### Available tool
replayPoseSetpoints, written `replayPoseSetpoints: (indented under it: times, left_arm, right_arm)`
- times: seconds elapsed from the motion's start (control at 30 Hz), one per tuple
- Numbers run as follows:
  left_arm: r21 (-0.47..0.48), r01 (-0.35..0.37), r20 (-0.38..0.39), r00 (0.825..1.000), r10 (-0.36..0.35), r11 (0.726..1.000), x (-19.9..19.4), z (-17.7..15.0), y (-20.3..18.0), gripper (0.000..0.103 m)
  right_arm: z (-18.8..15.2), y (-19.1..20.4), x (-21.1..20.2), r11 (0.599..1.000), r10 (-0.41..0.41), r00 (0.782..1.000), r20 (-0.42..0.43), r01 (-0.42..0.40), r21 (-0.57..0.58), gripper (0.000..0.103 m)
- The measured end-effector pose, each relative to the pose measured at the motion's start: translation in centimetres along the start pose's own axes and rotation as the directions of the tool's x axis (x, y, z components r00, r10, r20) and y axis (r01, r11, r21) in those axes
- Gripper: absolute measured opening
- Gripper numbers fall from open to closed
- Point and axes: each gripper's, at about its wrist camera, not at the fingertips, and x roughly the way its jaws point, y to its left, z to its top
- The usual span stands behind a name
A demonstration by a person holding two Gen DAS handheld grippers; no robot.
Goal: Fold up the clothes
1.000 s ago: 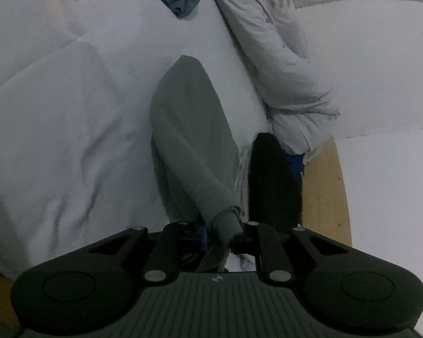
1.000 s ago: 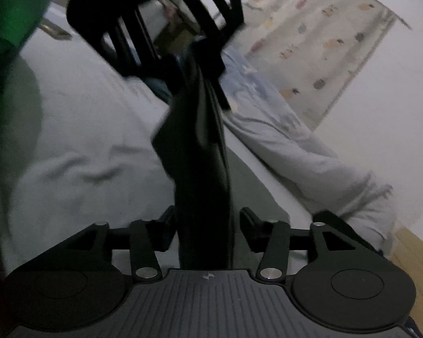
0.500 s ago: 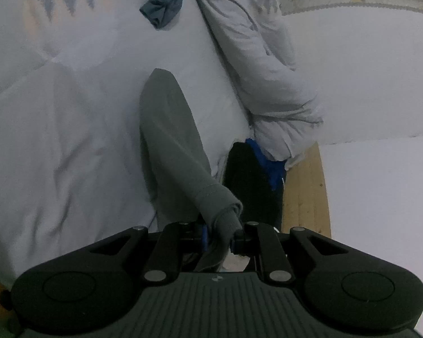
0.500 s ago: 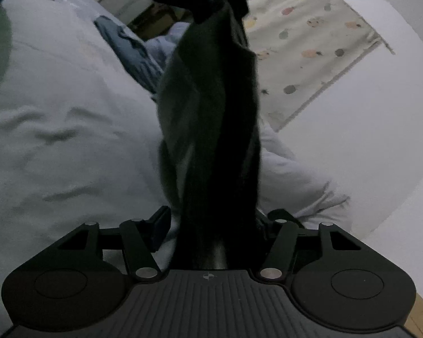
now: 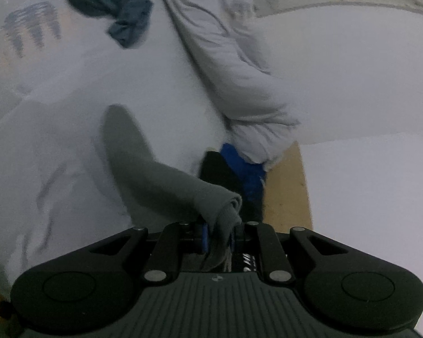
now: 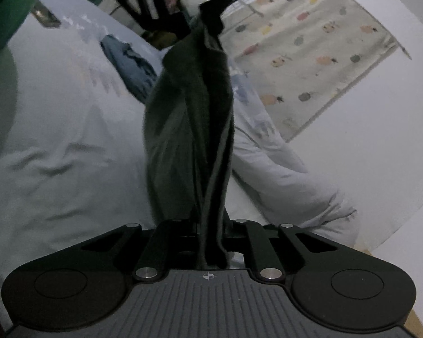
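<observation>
Both grippers clamped on the grey garment, stretched between them above the bed.
Left gripper (image 5: 218, 236) pinches one bunched end of the grey garment (image 5: 160, 180); right gripper (image 6: 211, 236) grips the other end, cloth twisted, hanging over the pale bedsheet (image 6: 56, 140). Blue clothing (image 5: 121, 8) lies farther back.

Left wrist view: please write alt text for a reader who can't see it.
The left gripper is shut on one end of a grey garment, which trails away across a pale bedsheet. A crumpled blue cloth and a light quilt lie farther off.
</observation>
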Motion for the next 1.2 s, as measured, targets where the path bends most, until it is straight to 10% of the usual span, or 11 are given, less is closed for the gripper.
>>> replayPoseSetpoints:
  times: [0.67, 1.2]
  left_arm:
    - [0.141, 0.197, -0.293, 0.944, -0.149, 0.970, 8.7, -6.3, -11.5, 0.016]
    - [0.178, 0.179, -0.343, 0.933, -0.109, 0.968, 19.8, -5.8, -16.4, 0.016]
  right_arm:
    - [-0.6, -17.4, -10.4, 0.976, -0.216, 0.954, -0.208, 0.216, -0.022, 0.012]
    - [-7.5, -25.2, -1.4, 0.946, -0.316, 0.906, -0.281, 0.324, -0.021, 0.012]
